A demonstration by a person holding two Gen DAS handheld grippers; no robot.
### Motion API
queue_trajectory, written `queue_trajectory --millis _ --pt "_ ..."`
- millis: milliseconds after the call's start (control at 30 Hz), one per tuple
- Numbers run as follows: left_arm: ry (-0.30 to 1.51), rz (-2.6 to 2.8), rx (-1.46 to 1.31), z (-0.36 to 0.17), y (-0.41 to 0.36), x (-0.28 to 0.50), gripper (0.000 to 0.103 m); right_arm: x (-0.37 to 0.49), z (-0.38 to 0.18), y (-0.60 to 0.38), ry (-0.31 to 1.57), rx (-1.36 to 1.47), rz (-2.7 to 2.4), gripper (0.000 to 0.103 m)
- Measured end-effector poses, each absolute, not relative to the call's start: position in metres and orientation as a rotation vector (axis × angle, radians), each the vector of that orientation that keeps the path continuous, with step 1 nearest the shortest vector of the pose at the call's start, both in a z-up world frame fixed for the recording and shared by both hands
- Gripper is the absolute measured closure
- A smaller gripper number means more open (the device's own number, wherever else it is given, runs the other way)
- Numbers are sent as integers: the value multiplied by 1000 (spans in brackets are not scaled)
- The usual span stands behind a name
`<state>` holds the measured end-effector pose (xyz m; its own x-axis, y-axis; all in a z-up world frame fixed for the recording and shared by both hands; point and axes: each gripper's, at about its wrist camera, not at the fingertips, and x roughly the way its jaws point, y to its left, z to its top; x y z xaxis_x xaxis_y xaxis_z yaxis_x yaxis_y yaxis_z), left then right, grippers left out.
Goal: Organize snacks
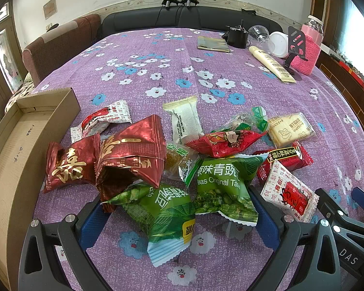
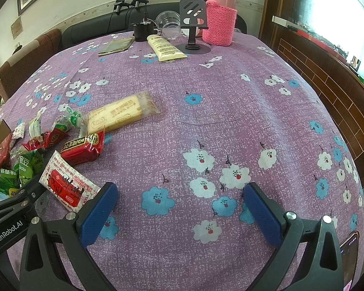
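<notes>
Cardboard box (image 1: 24,145) sits empty beside heaped snacks (image 1: 172,160); left gripper (image 1: 179,215) fingers wide, straddling green pea packets (image 1: 218,186) for pickup, right gripper (image 2: 180,208) wide over bare tabletop (image 2: 230,109).

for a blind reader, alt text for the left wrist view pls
The open left gripper straddles two green pea packets at the near edge of a snack pile on a purple floral tablecloth. An open cardboard box lies at left.

left tongs (image 1: 179,214) low, jaws spread wide; right tongs (image 2: 179,206) low, jaws spread wide, nothing gripped
</notes>
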<state>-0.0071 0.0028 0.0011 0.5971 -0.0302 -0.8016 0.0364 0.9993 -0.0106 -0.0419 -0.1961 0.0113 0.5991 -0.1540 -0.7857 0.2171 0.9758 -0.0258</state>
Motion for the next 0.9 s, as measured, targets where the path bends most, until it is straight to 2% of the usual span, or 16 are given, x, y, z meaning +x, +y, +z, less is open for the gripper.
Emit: queue_trajectory --millis 700,767,800,833,900 --pt "999 -177 73 4 3 -24 1 -46 13 -197 965 74 -200 0" --pt "991 -234 40 10 7 -34 9 -44 12 -197 964 73 -198 0" --pt "987 -273 12 14 11 -40 18 -45 13 -197 962 72 -199 0" --pt "975 -305 -7 20 14 -47 22 -45 13 -197 961 71 -199 0" --pt "908 -340 -14 37 19 -62 22 -47 14 -198 957 75 -206 1"
